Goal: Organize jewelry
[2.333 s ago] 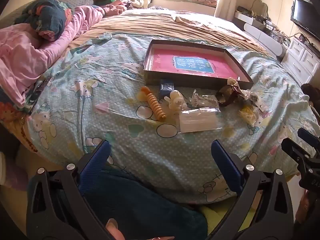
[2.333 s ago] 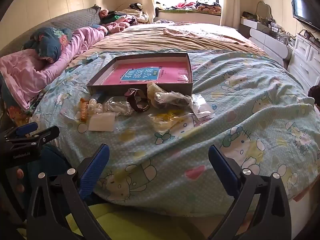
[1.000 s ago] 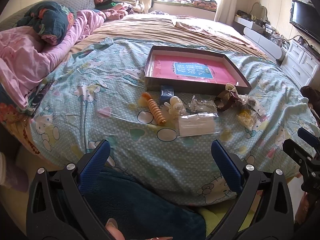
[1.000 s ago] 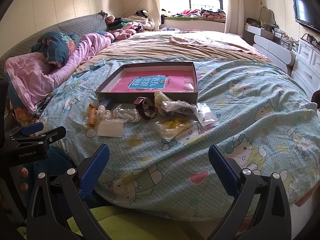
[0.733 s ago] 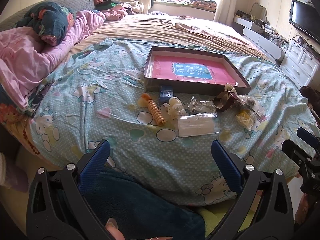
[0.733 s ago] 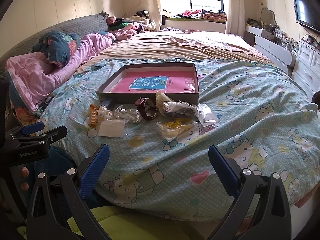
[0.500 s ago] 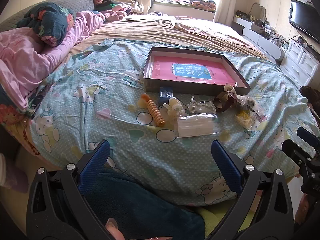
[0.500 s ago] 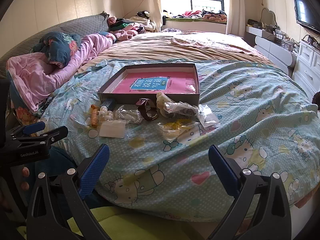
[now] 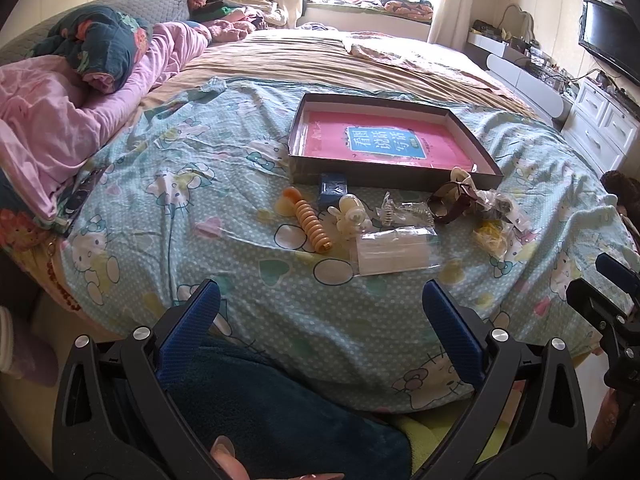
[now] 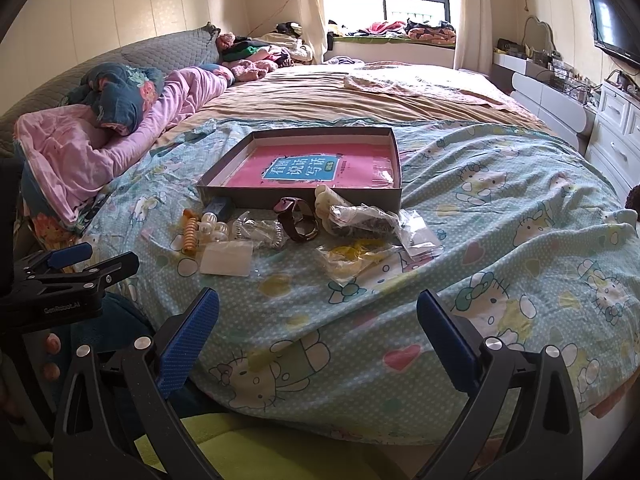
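While both claws hang spread and empty at the near edge of the bed point(image 9: 168, 184), little has changed over the last seconds: views drifted slightly, nothing was picked up. Left claw point(image 9: 320, 316): ahead lie an orange coil hair tie point(image 9: 311, 225), a clear bag point(image 9: 394, 252), a small blue box point(image 9: 332, 189). Right claw point(image 10: 318, 320): ahead lie a dark watch point(image 10: 298, 220) and bagged trinkets point(image 10: 360, 220), all just before the open box point(image 10: 224, 176). Sorting not yet begun, by my reading.
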`<state>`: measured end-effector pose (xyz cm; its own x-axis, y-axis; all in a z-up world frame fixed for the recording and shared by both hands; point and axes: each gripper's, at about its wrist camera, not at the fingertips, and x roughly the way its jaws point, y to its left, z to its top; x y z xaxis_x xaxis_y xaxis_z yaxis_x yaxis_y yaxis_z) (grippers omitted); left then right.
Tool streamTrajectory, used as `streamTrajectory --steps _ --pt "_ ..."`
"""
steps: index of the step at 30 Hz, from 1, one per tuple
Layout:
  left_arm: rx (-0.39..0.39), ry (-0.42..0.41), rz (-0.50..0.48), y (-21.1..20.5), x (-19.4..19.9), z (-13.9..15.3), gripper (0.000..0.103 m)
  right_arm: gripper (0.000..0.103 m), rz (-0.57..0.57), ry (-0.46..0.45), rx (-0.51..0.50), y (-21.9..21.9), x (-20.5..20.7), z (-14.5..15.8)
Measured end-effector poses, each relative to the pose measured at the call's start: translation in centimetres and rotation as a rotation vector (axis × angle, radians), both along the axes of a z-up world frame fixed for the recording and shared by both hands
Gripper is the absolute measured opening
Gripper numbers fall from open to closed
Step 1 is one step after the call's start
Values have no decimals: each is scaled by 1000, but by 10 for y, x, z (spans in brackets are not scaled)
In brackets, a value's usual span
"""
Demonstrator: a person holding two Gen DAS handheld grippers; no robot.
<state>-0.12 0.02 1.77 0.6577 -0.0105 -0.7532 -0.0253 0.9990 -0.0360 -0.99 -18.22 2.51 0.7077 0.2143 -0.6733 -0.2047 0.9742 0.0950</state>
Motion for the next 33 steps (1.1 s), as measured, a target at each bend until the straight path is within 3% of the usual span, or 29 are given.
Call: streamTrajectory --steps 9,18,27,33 --pt "12 11 9 5 5 -6 95 99 40 -7 -11 7 6 3" --pt "11 42 68 25 19 -16 95 99 95 19 -27 16 37 -3" --pt "-42 104 102 43 34 -34 95 99 145 47 28 25 71 -13" --pt "-127 128 105 54 53 -44 95 99 171 80 79 34 95 -21"
